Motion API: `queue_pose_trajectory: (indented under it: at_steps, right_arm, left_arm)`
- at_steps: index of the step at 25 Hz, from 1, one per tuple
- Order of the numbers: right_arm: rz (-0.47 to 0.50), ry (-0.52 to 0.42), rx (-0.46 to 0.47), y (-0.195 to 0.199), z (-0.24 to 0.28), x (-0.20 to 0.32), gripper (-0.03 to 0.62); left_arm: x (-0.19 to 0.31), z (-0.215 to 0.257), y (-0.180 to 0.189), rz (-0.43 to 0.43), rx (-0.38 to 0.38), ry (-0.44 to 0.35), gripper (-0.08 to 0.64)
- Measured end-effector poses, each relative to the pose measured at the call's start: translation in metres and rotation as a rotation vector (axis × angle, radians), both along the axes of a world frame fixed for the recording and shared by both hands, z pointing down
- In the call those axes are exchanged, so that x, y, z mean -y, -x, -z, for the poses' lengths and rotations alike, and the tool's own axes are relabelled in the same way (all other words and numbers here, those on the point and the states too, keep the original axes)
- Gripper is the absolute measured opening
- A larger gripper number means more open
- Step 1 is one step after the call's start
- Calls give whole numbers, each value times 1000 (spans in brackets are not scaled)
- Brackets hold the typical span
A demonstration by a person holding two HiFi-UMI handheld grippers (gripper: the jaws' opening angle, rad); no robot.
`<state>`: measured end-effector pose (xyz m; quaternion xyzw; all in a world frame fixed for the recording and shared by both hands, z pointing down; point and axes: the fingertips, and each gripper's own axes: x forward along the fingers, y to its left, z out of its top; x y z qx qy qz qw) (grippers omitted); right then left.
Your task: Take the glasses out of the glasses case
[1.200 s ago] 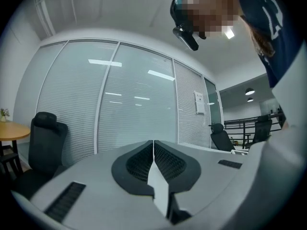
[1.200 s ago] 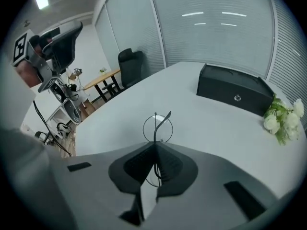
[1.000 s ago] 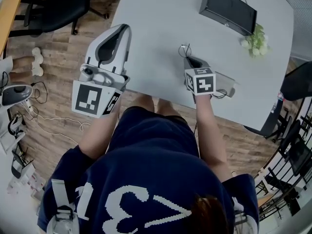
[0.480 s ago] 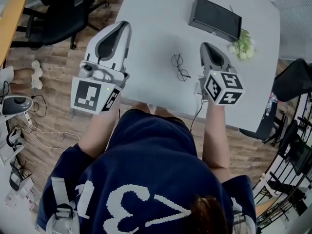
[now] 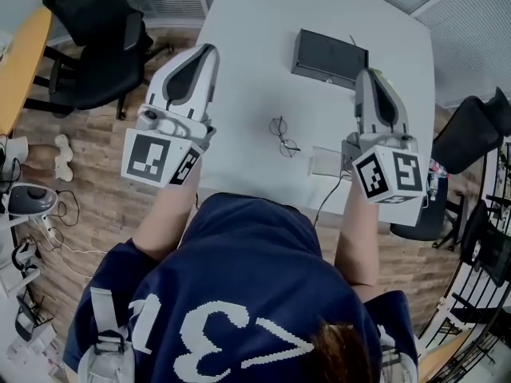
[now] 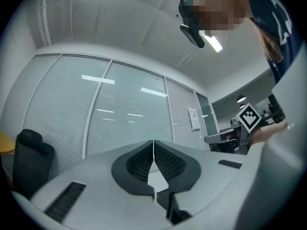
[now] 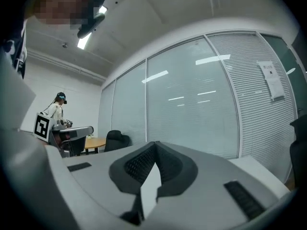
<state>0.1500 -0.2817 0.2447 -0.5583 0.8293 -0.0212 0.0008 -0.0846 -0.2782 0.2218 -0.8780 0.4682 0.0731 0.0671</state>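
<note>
So the glasses [image 5: 281,136] are sitting out on the white table [image 5: 247,30], a little nearer the person than the black glasses case [image 5: 329,57] and not touching it. The left gripper [image 5: 206,52] is hanging well to the left of the case, jaws pressed together on nothing. The right gripper [image 5: 370,76] is hovering just right of the case, its jaws closed and empty too.

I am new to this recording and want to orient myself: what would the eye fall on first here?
First, the large grey left gripper and right gripper, held up at either side of the white table, fingers shut on nothing. Between them the glasses lie on the table, apart from the black case at its far side.
</note>
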Motion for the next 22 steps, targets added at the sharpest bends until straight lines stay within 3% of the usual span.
queue_pose_trajectory:
  at_steps: [6, 22]
  right_arm:
    - [17, -42, 8, 7, 16, -6, 25]
    - [20, -14, -8, 12, 9, -13, 25]
  left_arm:
    - [-1, 12, -5, -14, 5, -24, 20]
    - [-4, 7, -13, -28, 16, -18, 20]
